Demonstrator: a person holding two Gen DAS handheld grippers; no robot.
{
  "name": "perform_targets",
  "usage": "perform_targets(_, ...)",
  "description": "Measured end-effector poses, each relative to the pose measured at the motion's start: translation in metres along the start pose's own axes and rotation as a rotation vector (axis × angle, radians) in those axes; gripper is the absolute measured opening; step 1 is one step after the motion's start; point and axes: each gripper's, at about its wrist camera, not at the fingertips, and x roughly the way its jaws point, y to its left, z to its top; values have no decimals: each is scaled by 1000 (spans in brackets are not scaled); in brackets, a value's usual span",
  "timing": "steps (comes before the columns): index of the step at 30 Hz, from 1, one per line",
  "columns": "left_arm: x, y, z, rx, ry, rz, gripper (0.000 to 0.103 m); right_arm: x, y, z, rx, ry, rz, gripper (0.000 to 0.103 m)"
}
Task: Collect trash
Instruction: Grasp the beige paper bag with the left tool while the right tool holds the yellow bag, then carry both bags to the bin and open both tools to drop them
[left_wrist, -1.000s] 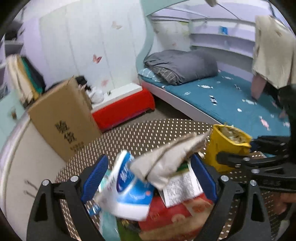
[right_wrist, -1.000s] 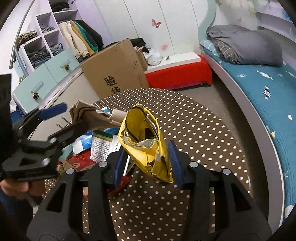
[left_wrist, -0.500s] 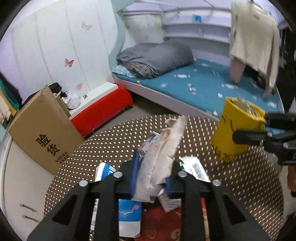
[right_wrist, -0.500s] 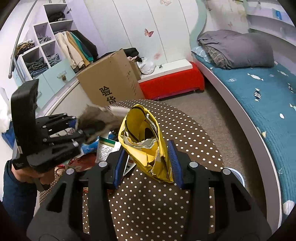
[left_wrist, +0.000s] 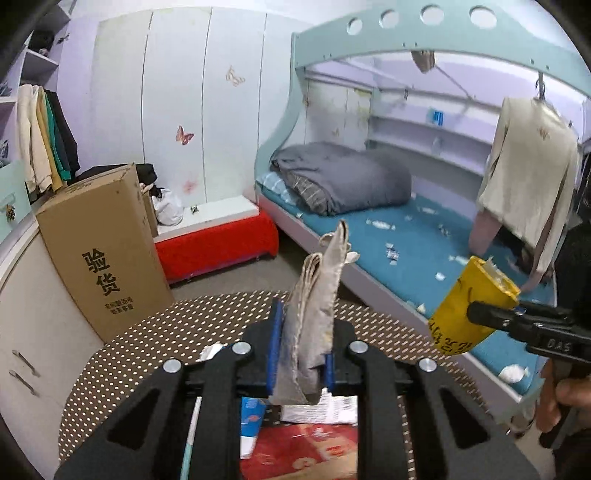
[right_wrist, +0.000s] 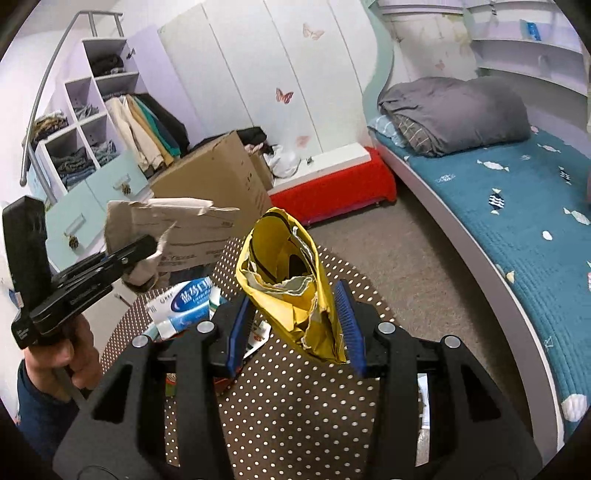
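My left gripper (left_wrist: 301, 354) is shut on a crumpled brown paper wrapper (left_wrist: 317, 302) and holds it upright above the round dotted table (left_wrist: 147, 343). The wrapper also shows in the right wrist view (right_wrist: 173, 221), held by the left gripper (right_wrist: 140, 254). My right gripper (right_wrist: 295, 328) is shut on a torn yellow bag (right_wrist: 291, 280) with its mouth open upward. That bag shows at the right of the left wrist view (left_wrist: 469, 306). A blue-and-white packet (right_wrist: 188, 302) and a red packet (left_wrist: 303, 450) lie on the table below.
A tall cardboard box (left_wrist: 99, 251) stands past the table's far left edge. A red bench (left_wrist: 218, 243) sits against the wall. A bed with a blue sheet (right_wrist: 517, 206) and grey quilt runs along the right. Printed paper (left_wrist: 325, 410) lies on the table.
My left gripper closed on the brown wrapper and lifted it off the pile. Both grippers have risen, and the yellow bag stays gripped in the right one.
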Motion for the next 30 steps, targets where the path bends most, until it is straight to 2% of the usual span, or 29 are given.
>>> perform_targets(7,-11,-40,14,-63,-23,-102,18,-26,-27,18,23,-53,-29,43)
perform_targets(13,3,-86,24,-95,-15,-186,18,-48,-68,26,76,-93,-78,43)
perform_targets(21,48,-154,29,-98,68,-293,18,-60,-139,20,197,-92,-158,43)
perform_targets(25,81,-182,28,-105,138,-330,18,-46,-175,6,268,-42,-198,43)
perform_targets(30,134,-210,19,-101,251,-356,18,-18,-213,-22,353,29,-208,43)
